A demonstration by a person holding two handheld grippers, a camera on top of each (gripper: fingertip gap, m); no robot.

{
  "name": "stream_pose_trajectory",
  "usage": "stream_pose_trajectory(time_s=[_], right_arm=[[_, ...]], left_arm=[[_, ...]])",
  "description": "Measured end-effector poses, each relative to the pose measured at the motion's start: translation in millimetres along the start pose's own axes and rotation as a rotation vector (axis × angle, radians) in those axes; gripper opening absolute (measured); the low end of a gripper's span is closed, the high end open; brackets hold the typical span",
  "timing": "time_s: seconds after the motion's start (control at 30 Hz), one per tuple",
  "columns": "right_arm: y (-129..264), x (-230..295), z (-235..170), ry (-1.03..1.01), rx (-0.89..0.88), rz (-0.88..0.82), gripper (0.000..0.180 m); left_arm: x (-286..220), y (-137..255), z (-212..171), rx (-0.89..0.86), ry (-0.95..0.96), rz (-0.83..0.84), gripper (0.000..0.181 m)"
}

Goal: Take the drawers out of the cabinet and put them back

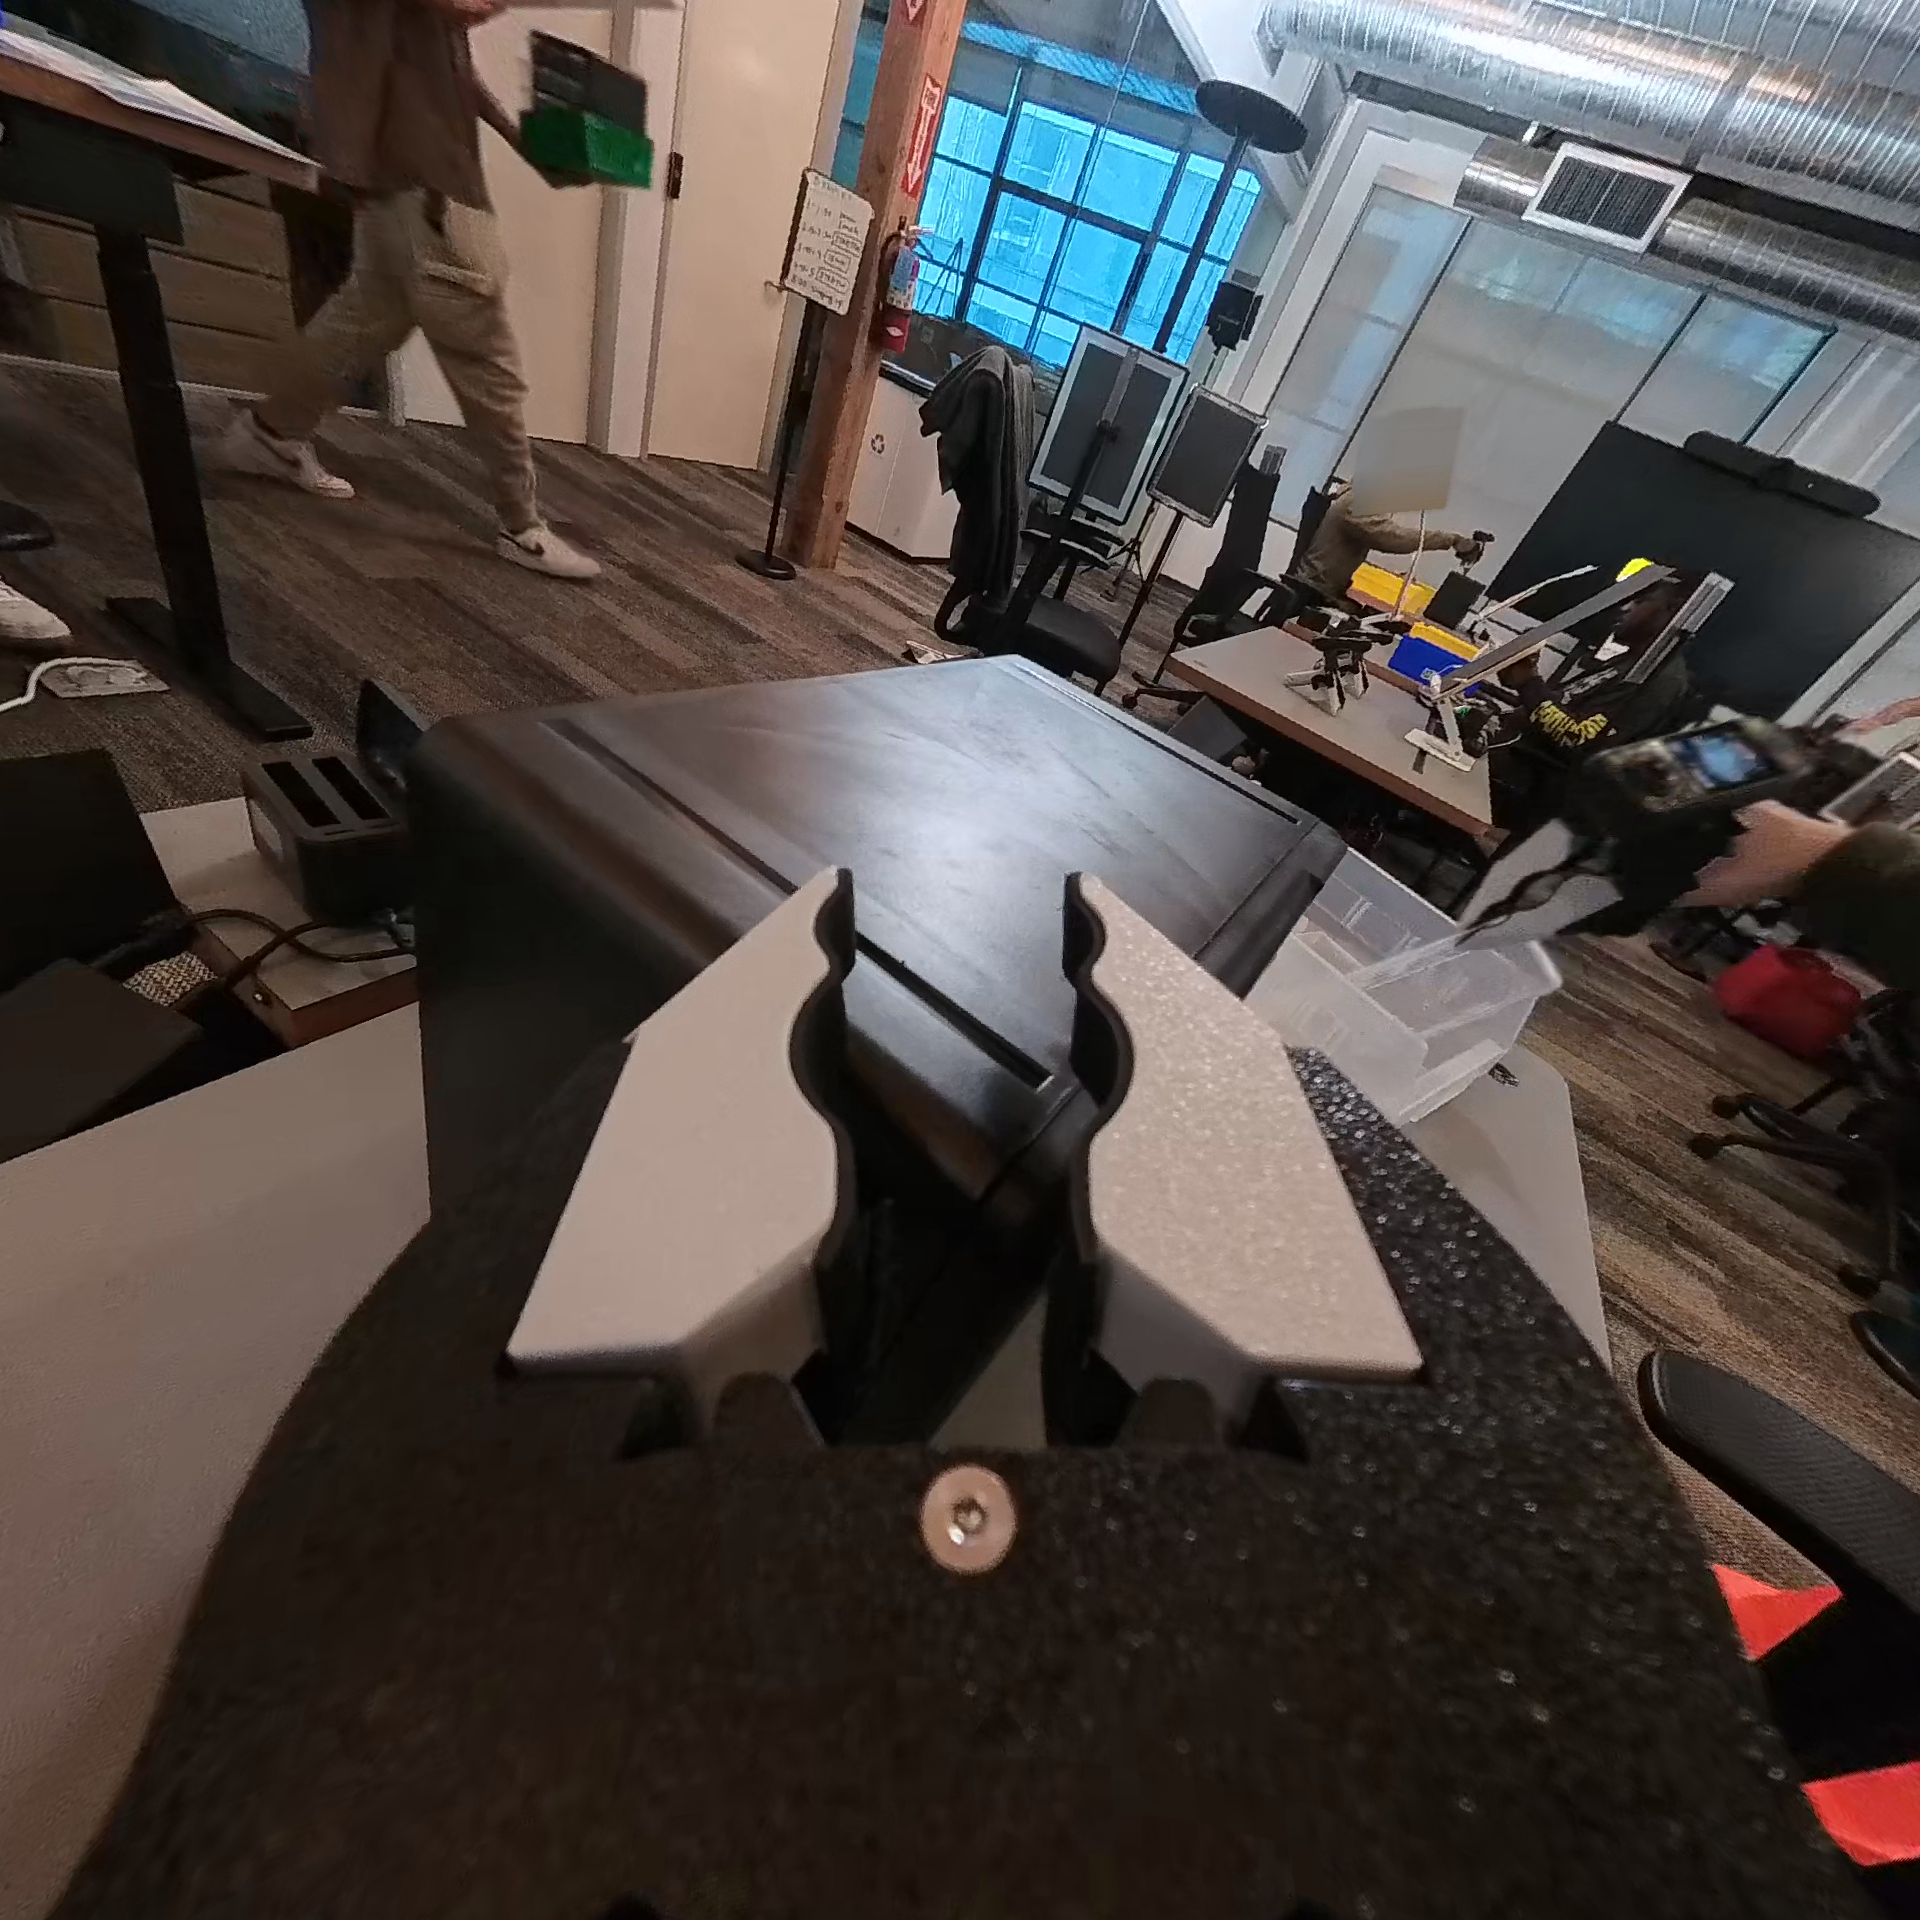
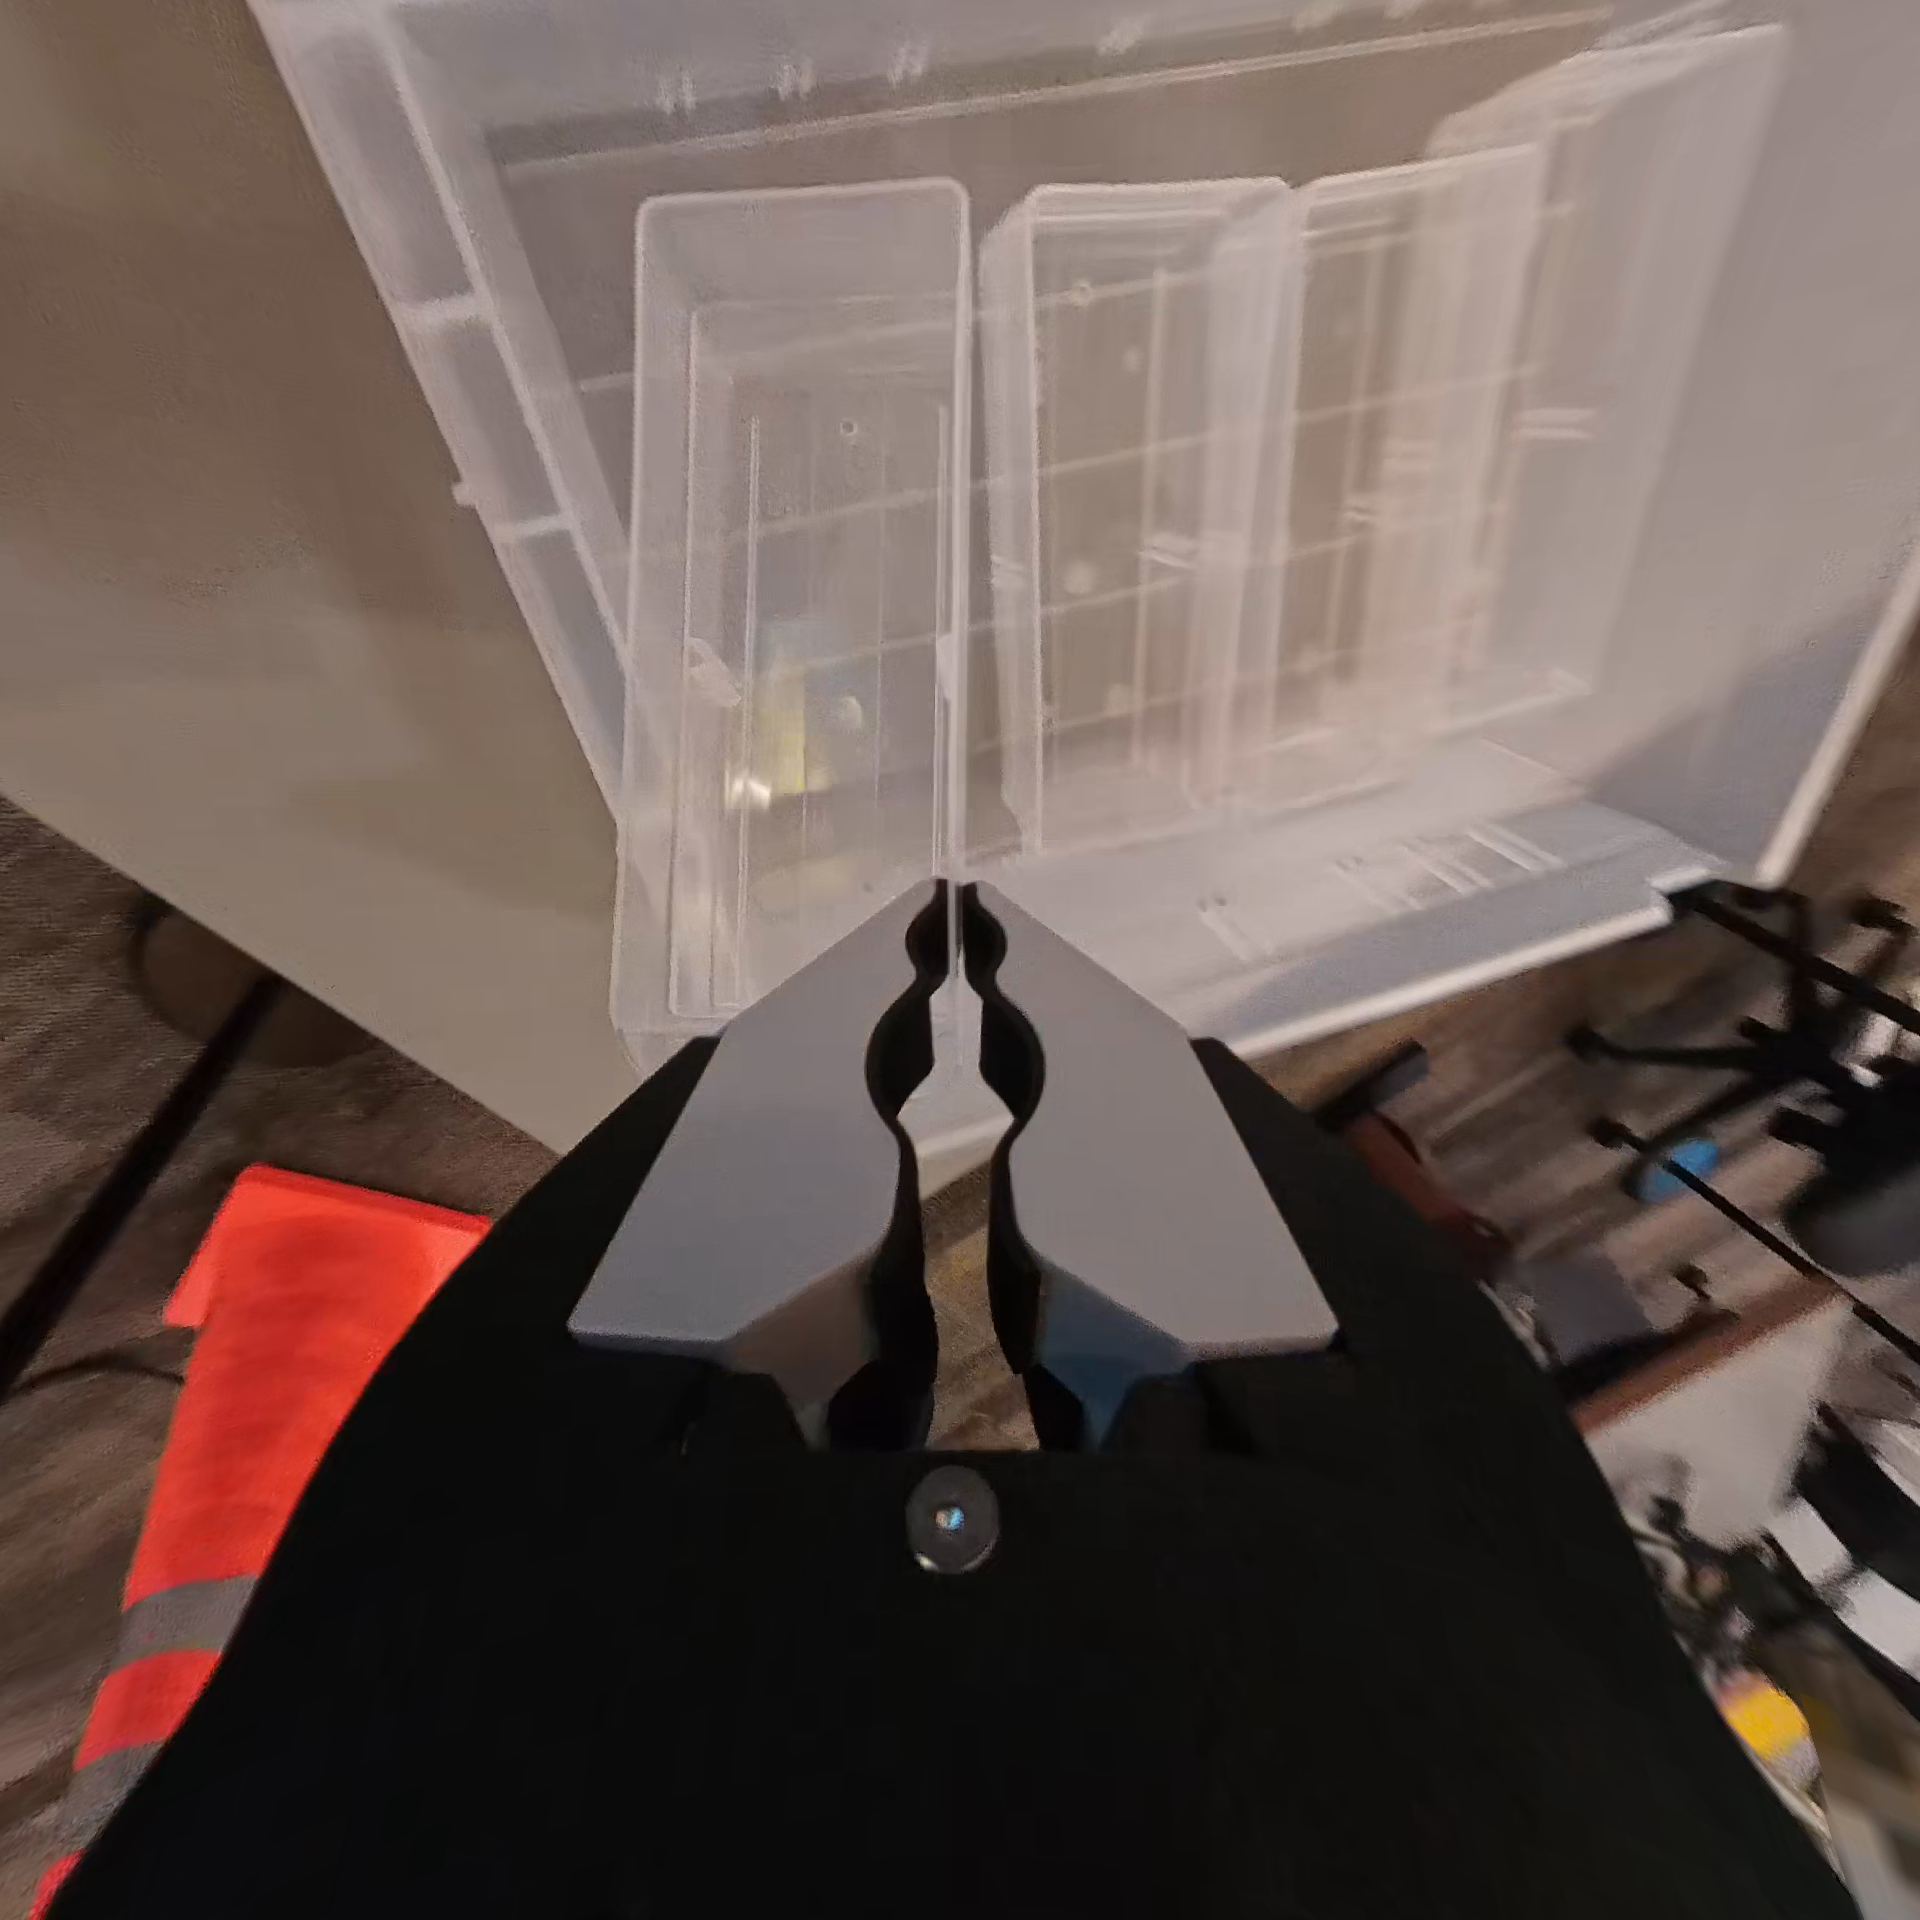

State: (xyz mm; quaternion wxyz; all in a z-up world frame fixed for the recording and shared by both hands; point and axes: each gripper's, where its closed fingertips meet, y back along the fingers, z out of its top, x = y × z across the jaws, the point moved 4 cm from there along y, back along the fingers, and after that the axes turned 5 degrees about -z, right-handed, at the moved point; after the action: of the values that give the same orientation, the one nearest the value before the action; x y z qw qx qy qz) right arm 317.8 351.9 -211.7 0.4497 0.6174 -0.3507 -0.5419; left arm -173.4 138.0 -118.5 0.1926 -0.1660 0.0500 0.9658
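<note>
The black cabinet (image 1: 935, 821) stands on the white table (image 1: 187, 1299), seen from above and behind. My left gripper (image 1: 956, 904) is open, its fingers (image 1: 727, 1091) astride the cabinet's near top edge. My right gripper (image 2: 951, 894) is shut on the thin side wall of a clear plastic drawer (image 2: 800, 540) and holds it over the table. In the left wrist view the right gripper (image 1: 1507, 914) holds that drawer (image 1: 1455, 987) just right of the cabinet. Two more clear drawers (image 2: 1122, 499) (image 2: 1403, 468) lie beside it, over a larger clear tray (image 2: 436, 260).
The table's edge (image 2: 1455, 987) runs close below the drawers. An orange-red object (image 2: 312, 1351) lies low on the left. A black charger box (image 1: 322, 831) and cables sit left of the cabinet. A chair arm (image 1: 1787, 1475) is at the right. A person (image 1: 416, 312) walks behind.
</note>
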Motion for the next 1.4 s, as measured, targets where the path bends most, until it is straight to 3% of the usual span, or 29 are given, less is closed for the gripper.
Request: stream_pose_trajectory(time_s=[0.2,0.33,0.37,0.5,0.6,0.73,0.9,1.17,1.33,1.4], right_arm=[[-49,3,2,-0.051,0.022,0.099,0.000],[-68,-5,-5,-0.095,0.091,-0.008,0.002],[-69,-8,-5,-0.118,0.092,-0.049,0.011],[-48,-10,12,-0.380,-0.075,-0.163,0.031],[-22,-2,16,-0.535,-0.086,-0.317,0.038],[13,18,28,-0.656,-0.084,-0.528,0.032],[42,36,55,-0.795,-0.223,-0.620,0.031],[51,50,61,-0.999,-0.426,-0.561,0.028],[46,55,53,-0.998,-0.428,-0.530,0.029],[49,53,45,-1.012,-0.450,-0.538,0.029]], left_arm=[[0,0,0,0.001,0.000,0.000,0.038],[0,0,0,0.003,0.004,0.000,0.039],[0,0,0,0.003,0.005,0.000,0.039],[0,0,0,0.002,0.007,0.000,0.039],[1,0,-1,0.002,0.010,-0.001,0.039],[0,0,-1,0.005,0.008,0.004,0.039],[0,-1,0,0.015,-0.011,0.020,0.040],[-9,15,24,-0.088,-0.132,0.177,0.036],[-38,45,34,-0.108,-0.174,0.312,0.074],[-58,56,33,-0.129,-0.232,0.337,0.078]])
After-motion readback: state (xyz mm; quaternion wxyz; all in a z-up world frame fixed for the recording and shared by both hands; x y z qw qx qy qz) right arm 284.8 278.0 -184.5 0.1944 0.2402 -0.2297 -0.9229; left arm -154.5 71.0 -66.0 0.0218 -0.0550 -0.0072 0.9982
